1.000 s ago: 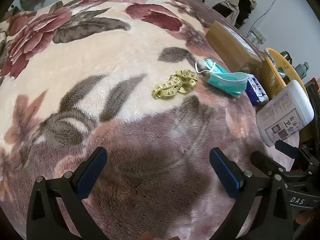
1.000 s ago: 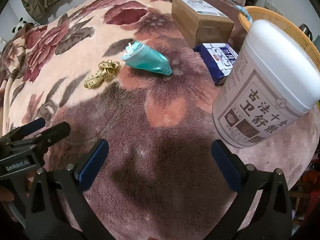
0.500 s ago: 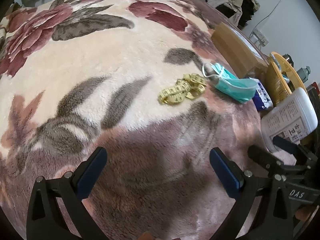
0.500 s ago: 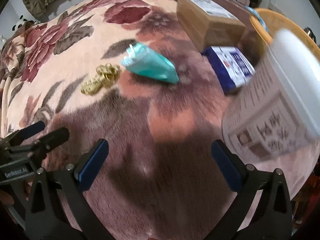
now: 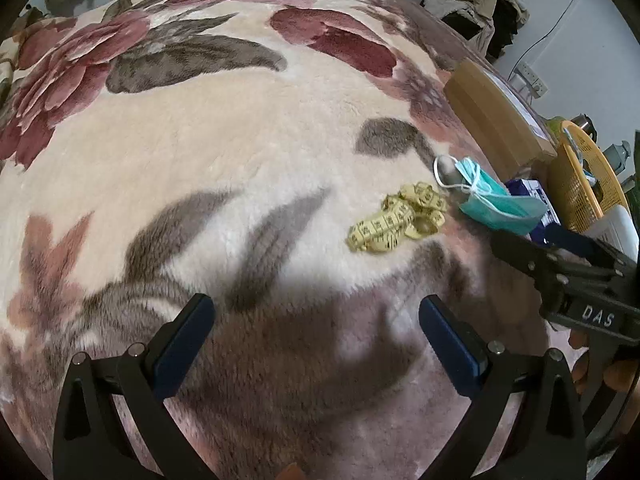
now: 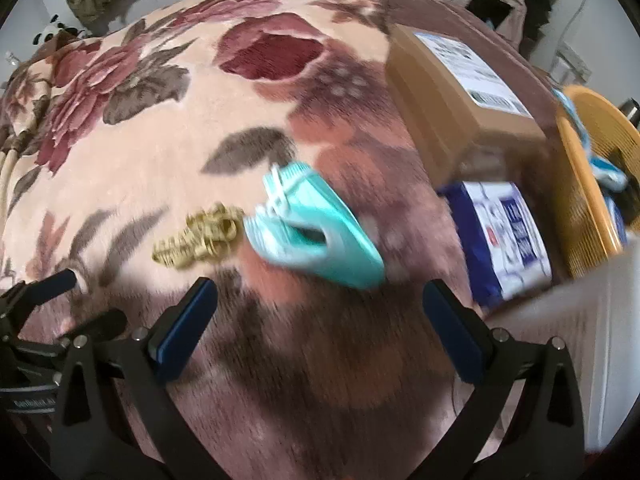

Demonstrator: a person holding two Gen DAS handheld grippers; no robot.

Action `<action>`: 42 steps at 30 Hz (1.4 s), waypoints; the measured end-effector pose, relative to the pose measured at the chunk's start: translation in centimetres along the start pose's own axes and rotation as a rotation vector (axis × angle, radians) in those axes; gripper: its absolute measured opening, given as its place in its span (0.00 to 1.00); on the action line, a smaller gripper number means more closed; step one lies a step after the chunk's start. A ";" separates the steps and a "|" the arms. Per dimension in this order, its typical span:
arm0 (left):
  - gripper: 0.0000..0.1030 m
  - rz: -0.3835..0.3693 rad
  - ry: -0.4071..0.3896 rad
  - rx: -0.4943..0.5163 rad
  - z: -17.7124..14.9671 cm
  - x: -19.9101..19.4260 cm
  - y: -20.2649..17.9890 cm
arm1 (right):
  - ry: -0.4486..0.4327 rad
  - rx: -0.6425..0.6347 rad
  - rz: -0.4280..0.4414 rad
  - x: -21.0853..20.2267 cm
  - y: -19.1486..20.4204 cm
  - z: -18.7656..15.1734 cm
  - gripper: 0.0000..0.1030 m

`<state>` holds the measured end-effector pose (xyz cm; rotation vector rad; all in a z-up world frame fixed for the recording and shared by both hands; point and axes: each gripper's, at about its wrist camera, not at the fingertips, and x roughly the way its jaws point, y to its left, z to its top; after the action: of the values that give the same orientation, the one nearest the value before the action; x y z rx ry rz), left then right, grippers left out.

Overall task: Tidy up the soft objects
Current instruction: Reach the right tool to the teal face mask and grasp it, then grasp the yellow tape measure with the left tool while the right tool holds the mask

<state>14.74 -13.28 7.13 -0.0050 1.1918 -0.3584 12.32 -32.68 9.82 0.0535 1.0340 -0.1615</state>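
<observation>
Both your claws are spread wide and hold nothing. The left gripper [image 5: 316,332] hangs over the shadowed, purple-brown near part of the plush floral fleece blanket [image 5: 208,152]. The right gripper [image 6: 320,316] hangs just short of the crumpled teal surgical face mask [image 6: 316,232], and its view is smeared by motion.

Risks, taking the mask as landmark:
- A fast closing on the mask can pinch blanket pile with it, or catch only a white ear loop [image 5: 460,178] so the mask dangles and drops.
- The coiled yellow cloth measuring tape [image 5: 396,220] lies just left of the mask, nearly touching; a wide grab could snag it or drag it loose.
- Just right of the mask sits the blue-and-white soft packet [image 6: 504,236]; the white printed plastic tub [image 6: 600,320] stands nearer you, and a swing that way could knock it.

The mask looks folded, limp and light. Beyond it lies the brown cardboard parcel [image 6: 452,96]; right of that, the orange plastic mesh basket [image 6: 584,184], probably the drop-off point.
</observation>
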 end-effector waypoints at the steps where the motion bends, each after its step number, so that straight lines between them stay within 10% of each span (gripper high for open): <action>1: 0.99 -0.001 0.002 0.000 0.2 0.1 0.0 | 0.001 -0.007 0.004 0.2 0.1 0.3 1.00; 6: 0.99 0.000 0.018 0.012 0.7 0.7 0.1 | 0.023 -0.033 0.001 2.2 0.3 1.7 0.98; 12: 0.99 0.001 0.015 0.022 1.0 0.9 0.2 | 0.043 -0.046 0.014 3.4 0.1 1.4 0.40; 24: 0.93 0.006 -0.006 0.089 3.8 3.3 -4.1 | 0.047 0.015 0.148 0.7 -0.9 -3.8 0.37; 30: 0.70 0.003 0.012 0.126 4.5 5.1 -5.9 | 0.039 0.041 0.148 1.1 -1.1 -4.2 0.37; 35: 0.23 -0.004 0.016 0.136 4.3 5.5 -6.4 | 0.041 0.059 0.153 1.4 -1.3 -4.0 0.37; 42: 0.22 0.021 0.012 0.136 2.4 3.8 -5.3 | 0.034 0.064 0.156 0.9 -1.0 -4.4 0.38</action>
<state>16.74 -19.78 5.60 0.1276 1.1768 -0.4202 8.86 -33.20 6.87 0.1951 1.0540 -0.0523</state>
